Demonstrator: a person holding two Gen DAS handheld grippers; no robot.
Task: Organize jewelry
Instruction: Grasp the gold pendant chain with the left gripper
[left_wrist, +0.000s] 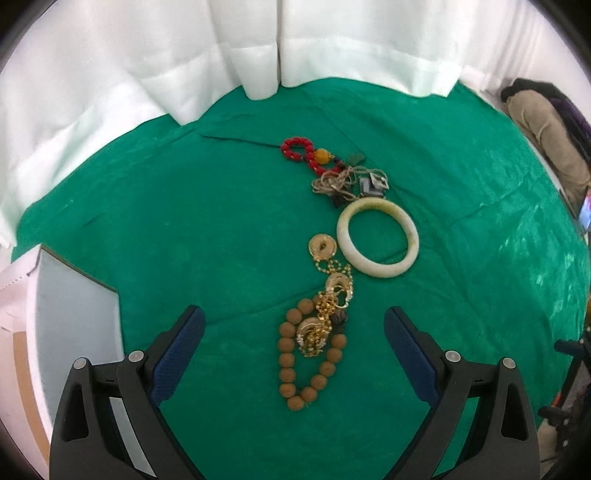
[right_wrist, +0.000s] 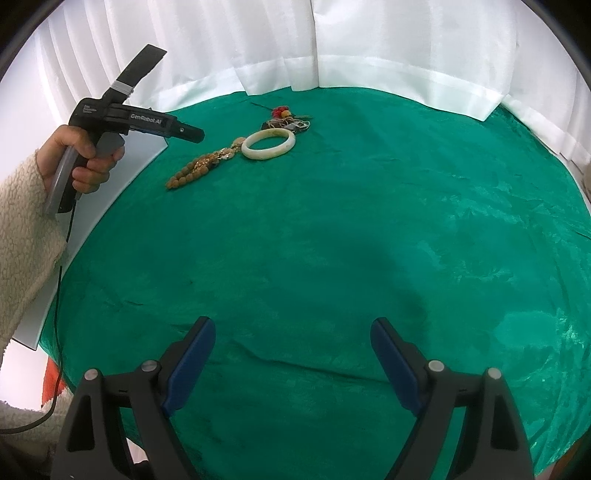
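Note:
Jewelry lies in a line on the green cloth (left_wrist: 184, 221). A brown bead bracelet (left_wrist: 291, 354) is nearest, with a gold chain (left_wrist: 325, 314) tangled over it. Beyond are a pale jade bangle (left_wrist: 377, 238), a tangle of cords with a dark pendant (left_wrist: 354, 182) and a red bead string (left_wrist: 299, 149). My left gripper (left_wrist: 293, 321) is open, its fingers either side of the bead bracelet, above it. In the right wrist view the left gripper (right_wrist: 192, 134) hovers left of the jewelry; the bangle (right_wrist: 269, 144) lies beyond. My right gripper (right_wrist: 291, 332) is open and empty over bare cloth.
A grey-white flat board (left_wrist: 74, 314) lies at the cloth's left edge, also seen in the right wrist view (right_wrist: 110, 184). White curtains (left_wrist: 258, 48) hang behind the table. Bags (left_wrist: 543, 129) sit off the far right.

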